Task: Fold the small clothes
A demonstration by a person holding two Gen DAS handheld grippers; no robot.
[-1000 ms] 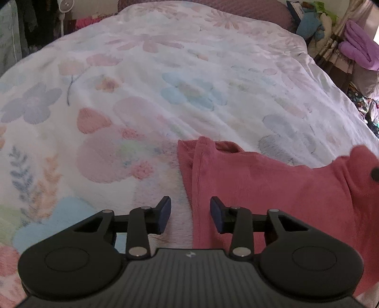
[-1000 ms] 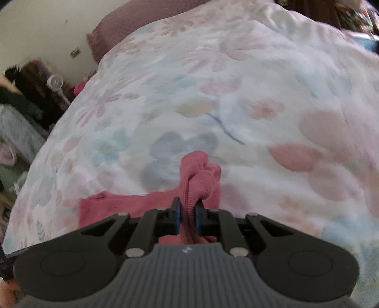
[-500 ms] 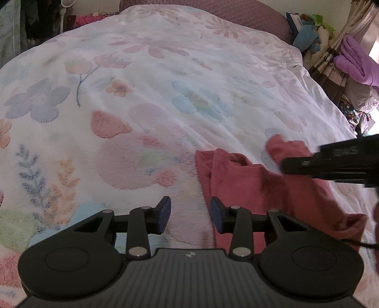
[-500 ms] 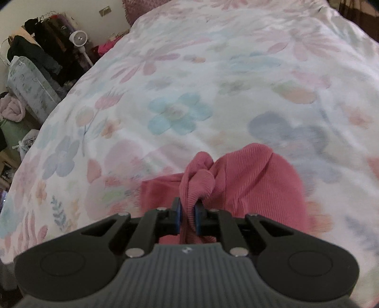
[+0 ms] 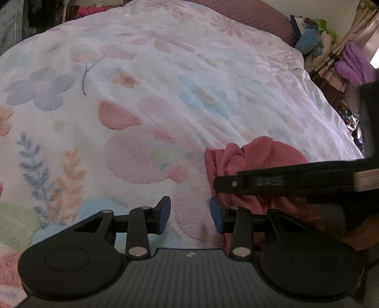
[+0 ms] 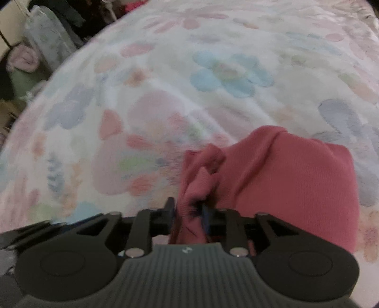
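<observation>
Nearest in the left wrist view, the left gripper (image 5: 190, 214) hangs over the white fleece blanket printed with pastel flowers (image 5: 146, 99), its two blue-padded fingers (image 5: 165, 214) spread apart with only bare blanket between them. Its right-hand pad sits just beside the near left edge of the pink ribbed knit garment (image 5: 258, 154), though whether it touches the cloth cannot be told.

In the right wrist view, the right gripper (image 6: 188, 214) has a bunched fold of that garment (image 6: 284, 180) between its fingers (image 6: 170, 213). The jaws are opening, with the cloth still lying in the gap; the blur there hides whether the pads still press on it. From the left wrist view this gripper reaches in as a dark flat bar from the right, crossing over the garment.

The garment lies on the near part of the bed, towards its right side. Its broad doubled part spreads flat to the right, while the gathered end rises in a rumpled knot at the left.

Beyond it the blanket stretches towards the far end of the bed, where a dusky mauve quilted pillow (image 5: 251, 16) lies along the far edge. Past the far right corner sit a blue plush toy (image 5: 308, 39) and a purple towel (image 5: 355, 64). Off the left side, blurred, stands a pale floral bag (image 6: 49, 38) beside dark hanging clothes (image 6: 71, 14).
</observation>
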